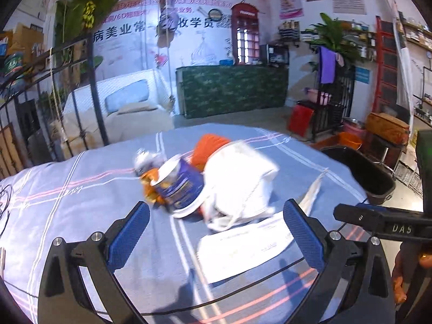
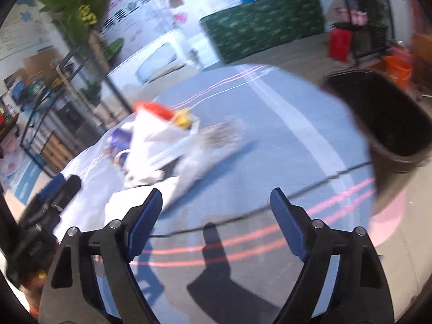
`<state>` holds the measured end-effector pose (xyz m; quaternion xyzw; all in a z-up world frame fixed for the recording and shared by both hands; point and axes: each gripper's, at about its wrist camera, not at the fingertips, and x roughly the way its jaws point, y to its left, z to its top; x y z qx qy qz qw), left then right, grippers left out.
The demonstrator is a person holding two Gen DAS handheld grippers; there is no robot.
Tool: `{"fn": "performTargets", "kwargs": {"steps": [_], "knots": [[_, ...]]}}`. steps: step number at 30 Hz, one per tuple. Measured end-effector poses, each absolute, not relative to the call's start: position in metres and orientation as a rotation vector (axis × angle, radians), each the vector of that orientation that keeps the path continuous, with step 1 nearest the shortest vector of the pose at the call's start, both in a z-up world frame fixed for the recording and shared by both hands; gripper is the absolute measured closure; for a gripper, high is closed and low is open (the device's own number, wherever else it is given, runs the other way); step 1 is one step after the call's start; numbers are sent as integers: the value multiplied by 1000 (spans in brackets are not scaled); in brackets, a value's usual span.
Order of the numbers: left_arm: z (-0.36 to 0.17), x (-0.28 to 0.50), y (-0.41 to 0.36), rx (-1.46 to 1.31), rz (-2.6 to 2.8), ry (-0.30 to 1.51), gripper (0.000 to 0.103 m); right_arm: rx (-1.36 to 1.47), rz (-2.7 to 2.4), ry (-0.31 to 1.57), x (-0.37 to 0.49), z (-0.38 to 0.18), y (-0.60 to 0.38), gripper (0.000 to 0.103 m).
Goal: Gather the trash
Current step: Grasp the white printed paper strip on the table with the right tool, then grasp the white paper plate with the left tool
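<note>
A heap of trash lies on a round table under a blue-grey striped cloth (image 1: 81, 197). In the heap a blue-and-white paper tub (image 1: 179, 186) lies tipped, with orange wrappers (image 1: 151, 186), an orange bag (image 1: 210, 148), crumpled white paper (image 1: 243, 181) and a flat white sheet (image 1: 243, 248). My left gripper (image 1: 216, 232) is open just short of the heap, nothing between its blue pads. In the blurred right wrist view the same heap (image 2: 162, 145) sits to the upper left of my right gripper (image 2: 216, 218), which is open over bare cloth (image 2: 270, 148). A black bin (image 2: 391, 124) stands at the table's right edge.
The bin (image 1: 361, 175) shows beside the table in the left wrist view too, with the other gripper's black body (image 1: 378, 218) in front of it. A thin black cable (image 2: 297, 189) crosses the cloth. Beyond are a metal rack (image 1: 54, 94), a green counter (image 1: 232, 89) and an orange bucket (image 2: 397, 70).
</note>
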<state>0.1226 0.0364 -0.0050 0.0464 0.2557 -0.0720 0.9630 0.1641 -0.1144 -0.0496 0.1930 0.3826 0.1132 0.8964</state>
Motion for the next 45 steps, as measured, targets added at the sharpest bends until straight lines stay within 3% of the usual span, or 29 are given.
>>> {"fn": "performTargets", "kwargs": {"steps": [4,11,13,16,23,28,32,36,39,45], "knots": [[-12,120,56,70,-123,537,5,436,277,867,184,-59,-82,40],[-15,121,66,75,-124,520,5,423,258,912,205,-74,-55,59],[-15,122,64,66,-134,522,5,440,263,908,204,-77,-57,78],[-17,126,64,51,-151,533,5,485,285,902,205,-79,-63,92],[-23,156,62,9,-245,594,7,528,324,798,183,-59,-95,98],[-34,192,61,33,-300,652,39,501,311,772,166,-48,-113,98],[-41,209,57,49,-322,687,52,506,298,774,157,-50,-122,98],[-48,215,53,56,-340,718,89,509,294,774,150,-53,-126,98],[-45,209,52,60,-349,702,98,509,296,770,150,-53,-128,98],[-20,186,48,16,-401,625,98,502,290,744,152,-46,-135,98]]}}
